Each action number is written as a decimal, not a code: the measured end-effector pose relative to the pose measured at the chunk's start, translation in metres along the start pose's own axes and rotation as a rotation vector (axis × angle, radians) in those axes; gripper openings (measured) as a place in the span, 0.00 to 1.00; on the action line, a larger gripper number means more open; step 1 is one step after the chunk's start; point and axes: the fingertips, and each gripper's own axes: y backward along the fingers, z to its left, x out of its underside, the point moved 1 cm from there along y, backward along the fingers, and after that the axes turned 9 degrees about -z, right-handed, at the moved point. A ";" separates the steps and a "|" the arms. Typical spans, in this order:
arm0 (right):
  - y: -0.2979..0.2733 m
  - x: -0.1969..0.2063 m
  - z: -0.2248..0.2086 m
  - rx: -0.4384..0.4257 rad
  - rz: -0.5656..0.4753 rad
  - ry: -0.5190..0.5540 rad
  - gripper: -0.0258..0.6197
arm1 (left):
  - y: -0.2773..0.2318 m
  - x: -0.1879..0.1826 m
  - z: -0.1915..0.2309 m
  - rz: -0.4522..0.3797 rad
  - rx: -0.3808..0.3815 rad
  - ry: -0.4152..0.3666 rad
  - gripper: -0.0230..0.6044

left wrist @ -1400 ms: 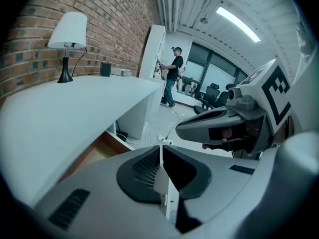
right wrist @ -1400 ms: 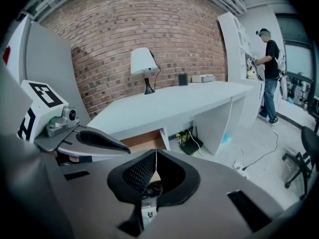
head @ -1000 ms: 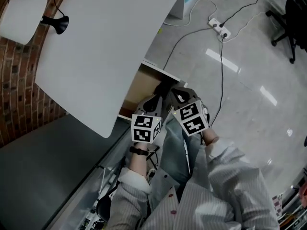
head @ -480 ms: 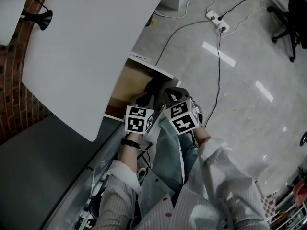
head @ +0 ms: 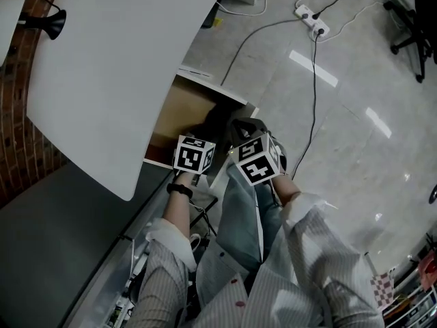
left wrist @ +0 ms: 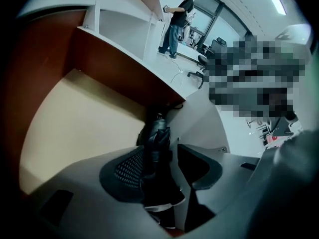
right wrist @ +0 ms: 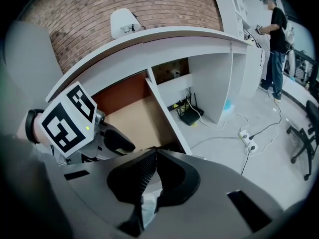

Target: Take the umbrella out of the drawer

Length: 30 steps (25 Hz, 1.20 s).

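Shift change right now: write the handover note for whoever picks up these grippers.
Left gripper: down in the open drawer, jaws opening around the folded black umbrella, no grip yet.
Right gripper: shut, empty, beside the left one.
Done: drawer open, umbrella reached.
Left to do: close on the umbrella, lift it out.

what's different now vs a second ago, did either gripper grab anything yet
Both grippers moved in toward the open drawer. The left gripper reached into it, and its jaws are opening around the black folded umbrella but not gripping it yet. Nothing was taken or let go. Unchanged: the right gripper stays shut, and the umbrella still lies in the drawer.
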 end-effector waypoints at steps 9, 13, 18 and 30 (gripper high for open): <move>-0.003 0.010 -0.007 0.001 0.018 0.000 0.09 | -0.031 0.016 0.010 0.134 0.044 -0.049 0.50; -0.004 0.011 -0.010 0.005 0.019 -0.022 0.09 | -0.042 0.024 0.015 0.173 0.031 -0.054 0.50; -0.009 0.008 -0.011 0.006 0.017 -0.032 0.09 | -0.046 0.027 0.020 0.159 0.013 -0.039 0.50; -0.016 0.013 -0.001 0.005 0.049 -0.033 0.09 | -0.044 0.027 0.020 0.187 0.004 0.006 0.41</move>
